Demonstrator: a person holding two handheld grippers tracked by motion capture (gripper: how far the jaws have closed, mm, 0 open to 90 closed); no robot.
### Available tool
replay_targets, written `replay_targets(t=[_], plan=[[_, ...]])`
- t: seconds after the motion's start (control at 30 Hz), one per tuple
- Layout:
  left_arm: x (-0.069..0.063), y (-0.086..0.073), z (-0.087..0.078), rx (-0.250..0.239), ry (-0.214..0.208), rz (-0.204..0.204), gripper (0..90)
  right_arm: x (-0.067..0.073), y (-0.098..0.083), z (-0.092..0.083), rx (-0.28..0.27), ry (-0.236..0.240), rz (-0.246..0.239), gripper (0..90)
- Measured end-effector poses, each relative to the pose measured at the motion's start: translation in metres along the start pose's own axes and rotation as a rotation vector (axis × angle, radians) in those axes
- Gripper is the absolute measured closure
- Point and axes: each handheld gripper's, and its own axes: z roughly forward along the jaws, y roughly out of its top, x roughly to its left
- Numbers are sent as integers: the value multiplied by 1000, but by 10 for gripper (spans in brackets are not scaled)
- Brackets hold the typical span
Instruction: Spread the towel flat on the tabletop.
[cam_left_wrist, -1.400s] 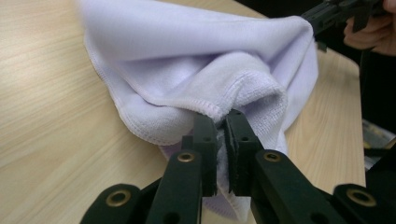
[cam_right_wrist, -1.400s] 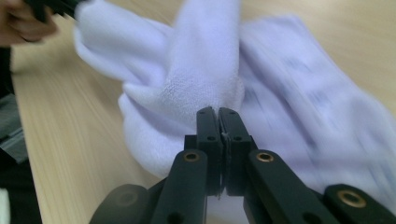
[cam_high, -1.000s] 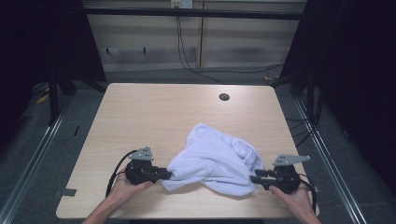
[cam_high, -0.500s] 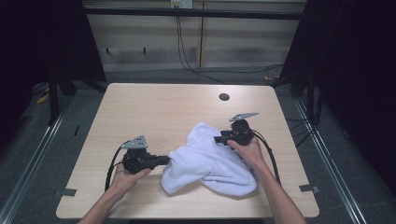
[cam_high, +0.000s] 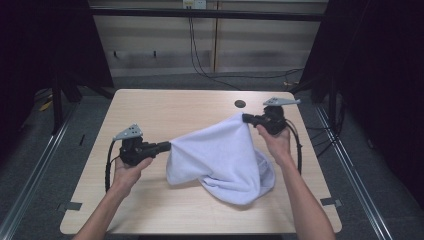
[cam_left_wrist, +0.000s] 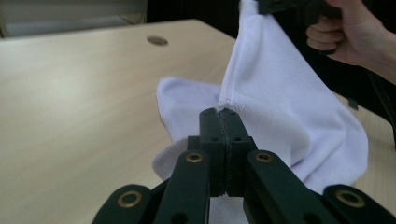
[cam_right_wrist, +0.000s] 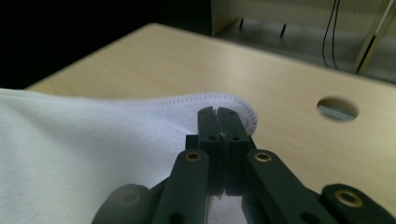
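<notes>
Left gripper (cam_high: 165, 146): jaws clamped on hemmed edge of white towel (cam_high: 222, 157). Right gripper (cam_high: 246, 118): jaws pinched tight on towel corner, raised near table hole (cam_high: 240, 104). Towel hangs stretched between both, bulk slumped on table (cam_high: 150, 210) mid-front. Judged step: spreading cloth. Advise drawing hands apart evenly, hem taut, grips unslipped. Left forearm low, level; right hand higher, reaching forward.
</notes>
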Motion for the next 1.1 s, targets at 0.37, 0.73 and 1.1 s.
replay_targets(t=[0.37, 0.73, 1.1], plan=[[-1, 49, -1, -22, 17, 25, 882, 9, 47, -70, -80, -47, -67, 895], [25, -12, 67, 118, -49, -117, 548, -13, 3, -82, -24, -76, -23, 894], [14, -16, 107, 175, -106, -73, 821, -13, -2, -79, -7, -55, -24, 893]])
